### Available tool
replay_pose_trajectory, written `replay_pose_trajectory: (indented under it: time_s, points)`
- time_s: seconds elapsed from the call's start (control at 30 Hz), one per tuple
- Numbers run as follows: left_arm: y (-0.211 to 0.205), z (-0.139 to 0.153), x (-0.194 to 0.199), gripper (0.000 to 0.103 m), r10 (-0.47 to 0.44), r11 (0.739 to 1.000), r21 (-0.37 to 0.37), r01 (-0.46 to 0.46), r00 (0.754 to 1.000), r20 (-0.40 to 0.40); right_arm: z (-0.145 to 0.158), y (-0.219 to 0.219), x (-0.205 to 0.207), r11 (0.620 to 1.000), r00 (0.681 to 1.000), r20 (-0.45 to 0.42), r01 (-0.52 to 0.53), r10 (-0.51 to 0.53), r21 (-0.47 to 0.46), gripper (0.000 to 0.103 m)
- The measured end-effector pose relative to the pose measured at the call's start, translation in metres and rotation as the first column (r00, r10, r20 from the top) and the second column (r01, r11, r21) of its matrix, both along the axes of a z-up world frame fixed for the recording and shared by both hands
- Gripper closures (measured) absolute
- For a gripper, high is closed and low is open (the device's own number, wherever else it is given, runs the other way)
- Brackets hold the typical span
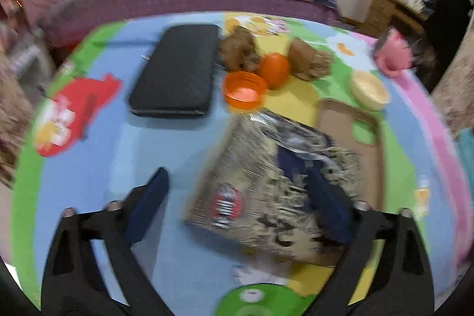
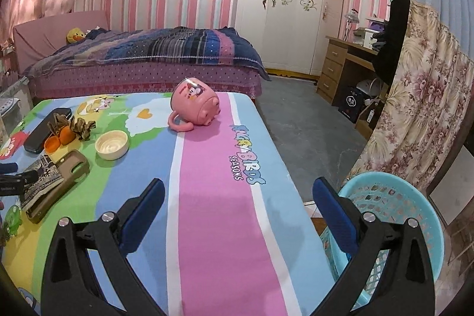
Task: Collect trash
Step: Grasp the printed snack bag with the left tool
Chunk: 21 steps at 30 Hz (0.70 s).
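Note:
A crinkled beige-and-dark snack wrapper (image 1: pixel 266 182) lies flat on the cartoon-print table cover (image 1: pixel 89 144); the right wrist view has it at the far left (image 2: pixel 41 176). My left gripper (image 1: pixel 225 165) hangs low over it, open: the right finger lies over the wrapper and the left finger stands over bare cover beside it. Two crumpled brown wrappers (image 1: pixel 237 49) (image 1: pixel 311 61) sit further back beside an orange (image 1: pixel 274 68). My right gripper (image 2: pixel 238 182) is open over the pink stripe, with nothing between its fingers. A light blue mesh basket (image 2: pixel 394 197) stands off the table's right edge.
On the table: a black case (image 1: pixel 177 70), an orange lid (image 1: pixel 244 91), a cream bowl (image 1: pixel 370 89), a brown phone case (image 1: pixel 355 132) and a pink cup (image 2: pixel 194 111) on its side. A bed (image 2: pixel 148 55) stands behind, a desk (image 2: pixel 340 64) and a floral curtain (image 2: pixel 420 108) to the right.

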State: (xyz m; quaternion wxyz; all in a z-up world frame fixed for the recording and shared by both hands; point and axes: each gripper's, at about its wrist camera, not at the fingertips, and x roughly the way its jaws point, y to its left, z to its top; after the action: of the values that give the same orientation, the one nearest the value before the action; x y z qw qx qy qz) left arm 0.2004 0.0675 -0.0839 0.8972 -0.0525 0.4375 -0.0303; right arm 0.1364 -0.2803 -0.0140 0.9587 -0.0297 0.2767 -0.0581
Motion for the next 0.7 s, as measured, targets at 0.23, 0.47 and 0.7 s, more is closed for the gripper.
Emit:
replay_pose_trajectory:
  time_s: [0.23,0.47,0.7]
  points:
    - [-0.01,0.013,-0.007,0.069,-0.044,0.999,-0.007,0.044,0.999,0.032,-0.001,0.009,0.0,1.0,1.0,-0.004,-0.017,0.017,-0.021,0.005]
    - [-0.006,0.035,-0.008,0.08,-0.036,0.999,-0.034,0.04,0.994,0.107,-0.005,0.021,0.004,0.999,0.999,0.001,-0.039,0.039,-0.038,0.005]
    - [-0.014,0.095,-0.032,0.084,-0.043,0.999,0.027,0.037,0.954,0.296,-0.01,0.04,0.018,0.994,0.994,-0.011,-0.112,0.112,-0.005,0.005]
